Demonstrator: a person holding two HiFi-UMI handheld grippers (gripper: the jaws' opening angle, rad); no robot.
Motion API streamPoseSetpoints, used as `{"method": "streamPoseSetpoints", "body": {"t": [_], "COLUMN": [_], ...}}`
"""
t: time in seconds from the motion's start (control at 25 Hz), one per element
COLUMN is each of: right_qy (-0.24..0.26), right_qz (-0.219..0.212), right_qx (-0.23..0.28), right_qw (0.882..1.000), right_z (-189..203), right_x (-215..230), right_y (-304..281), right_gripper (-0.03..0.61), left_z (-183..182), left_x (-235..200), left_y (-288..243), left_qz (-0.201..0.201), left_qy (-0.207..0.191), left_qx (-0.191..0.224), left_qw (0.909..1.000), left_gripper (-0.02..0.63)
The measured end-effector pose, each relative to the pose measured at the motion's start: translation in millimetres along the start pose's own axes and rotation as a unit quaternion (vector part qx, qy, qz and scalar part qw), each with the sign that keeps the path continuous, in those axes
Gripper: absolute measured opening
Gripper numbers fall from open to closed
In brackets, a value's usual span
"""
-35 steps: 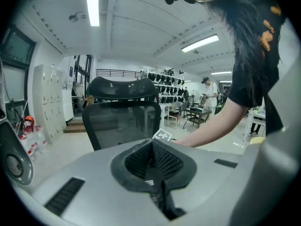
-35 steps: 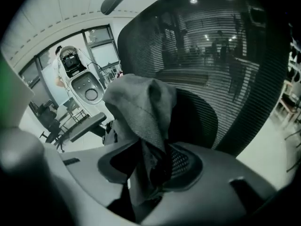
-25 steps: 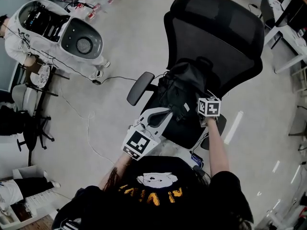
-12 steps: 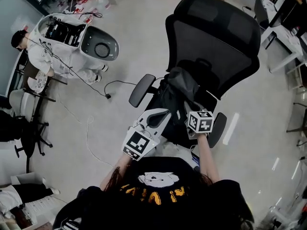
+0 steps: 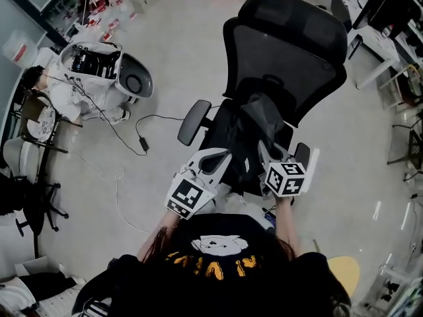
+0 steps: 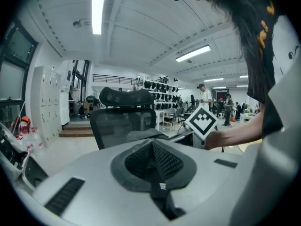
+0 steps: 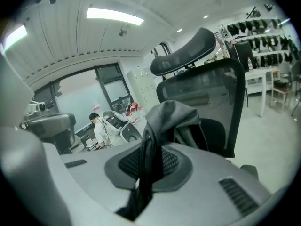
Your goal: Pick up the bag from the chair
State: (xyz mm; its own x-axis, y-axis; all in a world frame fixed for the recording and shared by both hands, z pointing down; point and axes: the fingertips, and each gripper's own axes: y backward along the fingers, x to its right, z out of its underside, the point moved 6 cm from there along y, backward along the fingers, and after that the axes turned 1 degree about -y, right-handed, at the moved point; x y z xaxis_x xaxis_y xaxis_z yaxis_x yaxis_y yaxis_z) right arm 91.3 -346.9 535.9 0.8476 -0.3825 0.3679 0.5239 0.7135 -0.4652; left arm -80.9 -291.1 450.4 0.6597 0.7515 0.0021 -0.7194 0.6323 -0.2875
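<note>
With the right gripper (image 7: pixel 149 147) clamped shut on the grey bag (image 5: pixel 262 114) - bunched over the seat of the office chair (image 5: pixel 284 51) - lift steadily upward to prevent slipping, keeping the left gripper (image 6: pixel 153 163), closed on nothing, aside.

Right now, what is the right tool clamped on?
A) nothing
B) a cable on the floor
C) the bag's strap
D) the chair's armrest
C: in the right gripper view, the right tool is shut on a dark strap that runs up to the grey bag.
</note>
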Motion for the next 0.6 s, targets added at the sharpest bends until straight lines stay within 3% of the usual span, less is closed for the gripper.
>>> {"method": "streamPoseSetpoints", "body": {"t": [0.6], "right_qy": [-0.009], "right_qz": [0.08], "right_qx": [0.105], "right_qw": [0.991], "right_z": [12], "right_x": [-105], "right_y": [101], "right_gripper": [0.012], "left_z": [28], "left_x": [13], "left_y": [79], "left_qz": [0.09], "left_qy": [-0.014], "left_qx": [0.024], "left_qw": [0.9955], "left_gripper": [0.0]}}
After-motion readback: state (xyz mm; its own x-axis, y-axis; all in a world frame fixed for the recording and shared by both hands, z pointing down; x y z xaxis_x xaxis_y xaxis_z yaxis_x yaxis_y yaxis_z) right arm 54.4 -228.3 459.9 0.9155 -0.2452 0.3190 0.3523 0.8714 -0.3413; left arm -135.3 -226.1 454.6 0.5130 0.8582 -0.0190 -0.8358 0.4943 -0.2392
